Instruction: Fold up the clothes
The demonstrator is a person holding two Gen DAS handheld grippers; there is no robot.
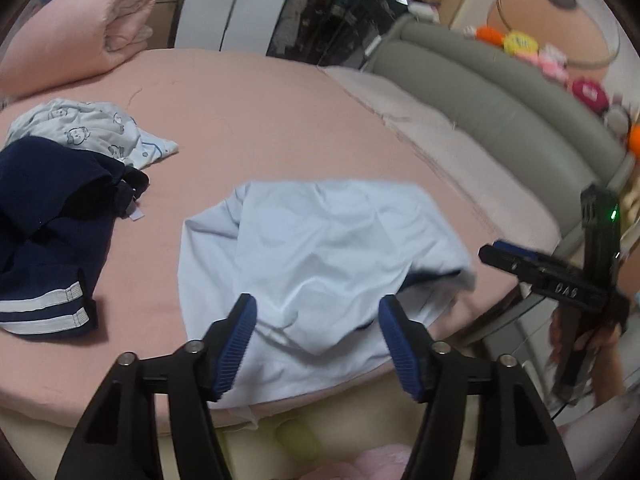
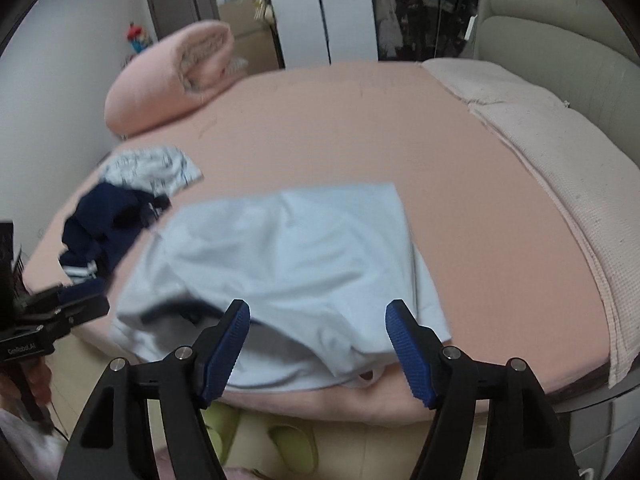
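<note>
A pale blue garment [image 1: 316,256] lies folded over on the pink bed sheet [image 1: 260,120], close to the near edge; in the right wrist view the same garment [image 2: 288,256] fills the middle. My left gripper [image 1: 316,316] hangs open just above its near hem, nothing between the blue pads. My right gripper [image 2: 318,320] is open too, above the garment's near edge, pads apart from the cloth. In the left wrist view the right gripper [image 1: 520,264] shows at the right edge, and the left gripper [image 2: 68,304] appears at the left edge of the right wrist view.
A dark navy garment with white stripes [image 1: 48,240] and a printed white garment [image 1: 92,128] lie at the left of the bed. A rolled pink quilt [image 1: 80,32] sits at the far left corner. A grey padded headboard [image 1: 500,96] runs along the right. Green slippers [image 2: 288,444] lie on the floor.
</note>
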